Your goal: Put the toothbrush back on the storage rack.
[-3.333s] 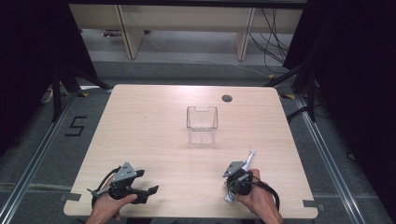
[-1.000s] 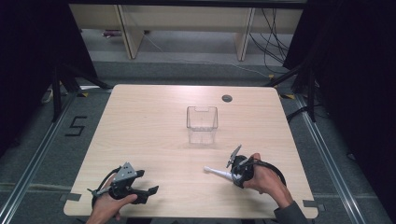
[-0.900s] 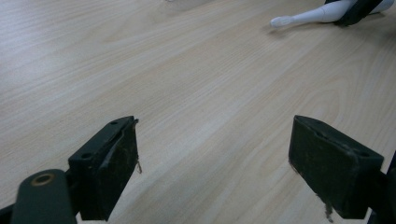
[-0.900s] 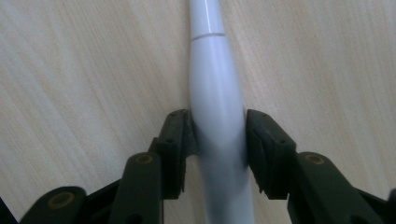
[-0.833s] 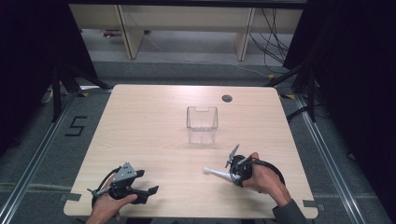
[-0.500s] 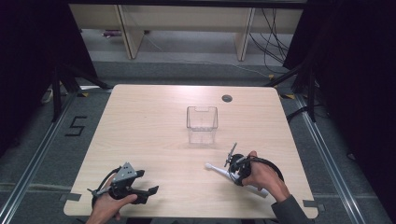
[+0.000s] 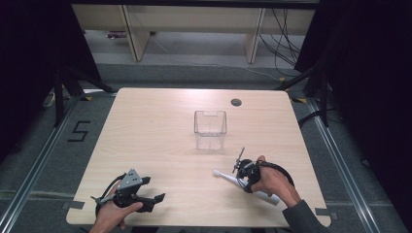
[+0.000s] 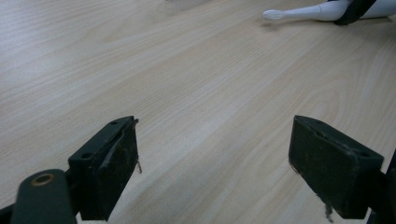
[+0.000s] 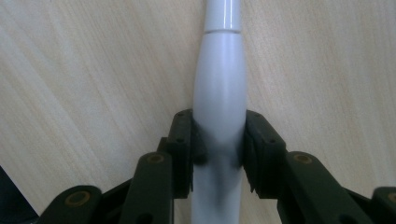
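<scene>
Toothbrush (image 7: 245, 184), white and electric, lies low over the near right of the surface (image 7: 160, 131), pinched at mid-handle in my right claw (image 9: 219, 140), head pointing left. I judge the grasp made and carrying next: lift and tip it upright into the clear container (image 7: 210, 128). My left claw (image 8: 224, 168) rests spread, empty.
</scene>
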`<control>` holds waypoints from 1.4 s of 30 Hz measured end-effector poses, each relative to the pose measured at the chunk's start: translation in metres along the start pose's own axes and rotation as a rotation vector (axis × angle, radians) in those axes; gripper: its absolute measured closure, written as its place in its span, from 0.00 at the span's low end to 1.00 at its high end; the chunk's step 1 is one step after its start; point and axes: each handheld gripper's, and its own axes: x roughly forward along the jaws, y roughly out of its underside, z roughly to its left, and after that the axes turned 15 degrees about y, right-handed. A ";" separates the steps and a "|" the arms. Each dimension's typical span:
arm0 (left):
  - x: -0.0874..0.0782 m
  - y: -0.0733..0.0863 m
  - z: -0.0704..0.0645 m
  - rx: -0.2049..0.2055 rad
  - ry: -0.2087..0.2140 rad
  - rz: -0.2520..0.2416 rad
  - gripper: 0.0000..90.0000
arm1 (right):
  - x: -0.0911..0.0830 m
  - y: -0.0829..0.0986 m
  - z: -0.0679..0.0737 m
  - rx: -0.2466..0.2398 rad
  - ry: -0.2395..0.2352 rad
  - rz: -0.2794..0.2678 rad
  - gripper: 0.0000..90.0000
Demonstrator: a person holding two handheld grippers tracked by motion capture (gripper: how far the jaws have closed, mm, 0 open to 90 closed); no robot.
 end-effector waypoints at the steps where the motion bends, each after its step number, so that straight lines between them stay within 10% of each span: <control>1: 0.000 0.000 0.000 -0.003 -0.002 0.002 0.17 | -0.001 0.000 0.001 0.016 0.001 0.007 0.74; 21: 0.000 0.000 0.000 -0.003 -0.013 -0.008 0.17 | -0.031 0.033 -0.026 0.174 0.012 -0.223 0.75; 29: 0.000 0.001 0.000 -0.007 -0.016 -0.017 0.17 | -0.046 0.043 -0.046 0.339 -0.025 -0.396 0.75; 42: -0.001 0.000 0.000 -0.001 -0.015 -0.014 0.17 | -0.047 0.038 -0.061 0.441 -0.019 -0.606 0.75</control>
